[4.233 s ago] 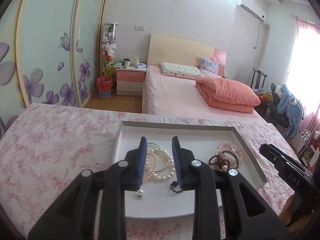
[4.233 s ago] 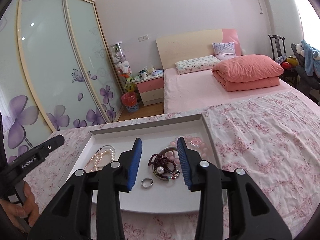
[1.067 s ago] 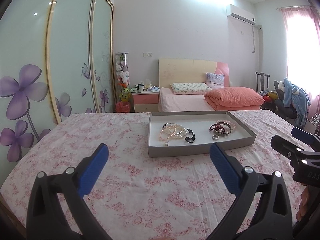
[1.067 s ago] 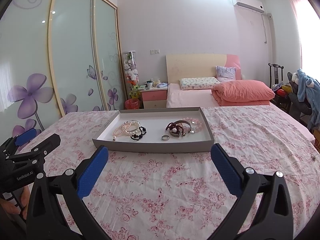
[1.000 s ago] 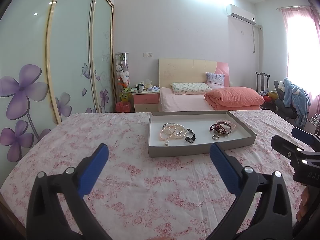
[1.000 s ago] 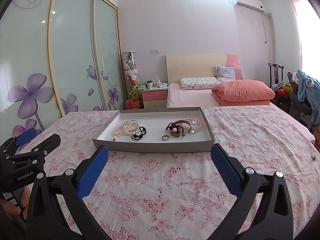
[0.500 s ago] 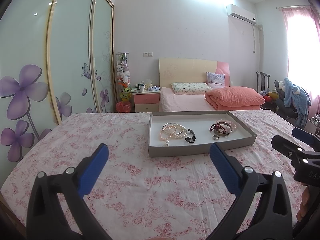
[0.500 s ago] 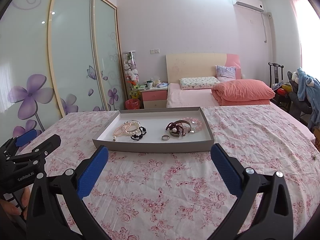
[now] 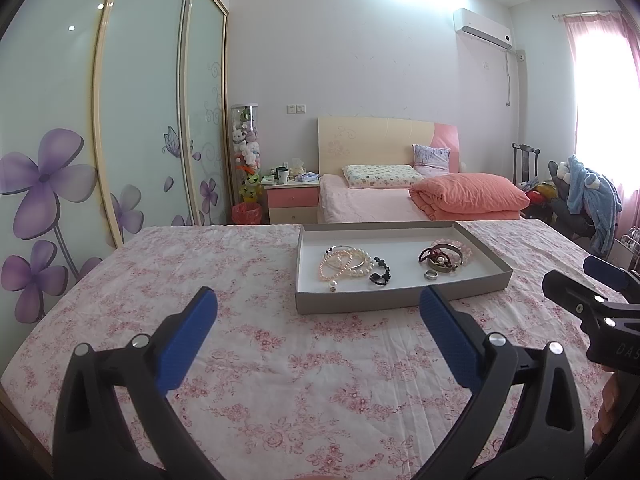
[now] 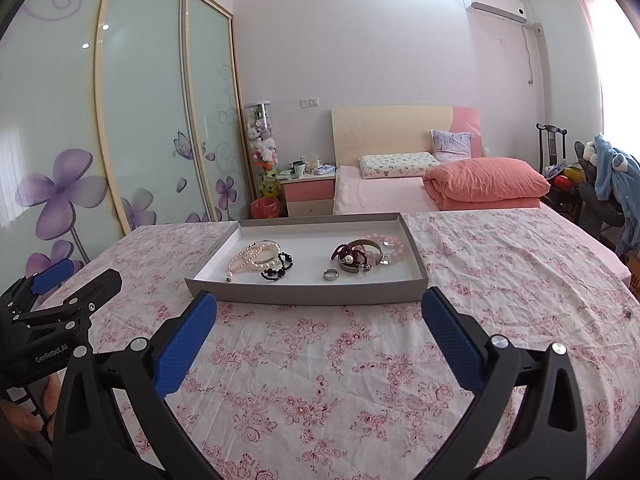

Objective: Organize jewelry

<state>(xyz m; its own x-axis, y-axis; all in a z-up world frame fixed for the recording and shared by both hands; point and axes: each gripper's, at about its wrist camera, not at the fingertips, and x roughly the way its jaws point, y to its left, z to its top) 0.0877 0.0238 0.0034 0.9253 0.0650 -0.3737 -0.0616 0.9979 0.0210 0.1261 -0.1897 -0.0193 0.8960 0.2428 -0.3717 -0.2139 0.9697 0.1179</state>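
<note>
Grey card forms the shallow tray at centre frame in the left wrist view, holding pearl bracelets, a black bead piece, a silver ring and a pink-and-dark bracelet cluster. The left gripper gapes wide below it, empty, well apart.

In the right wrist view the tray sits mid-frame above the right gripper, whose 2 blue pads are spread, holding nothing.

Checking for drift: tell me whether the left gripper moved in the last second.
No. The left gripper sits the same against the tray, jaws wide open.
</note>
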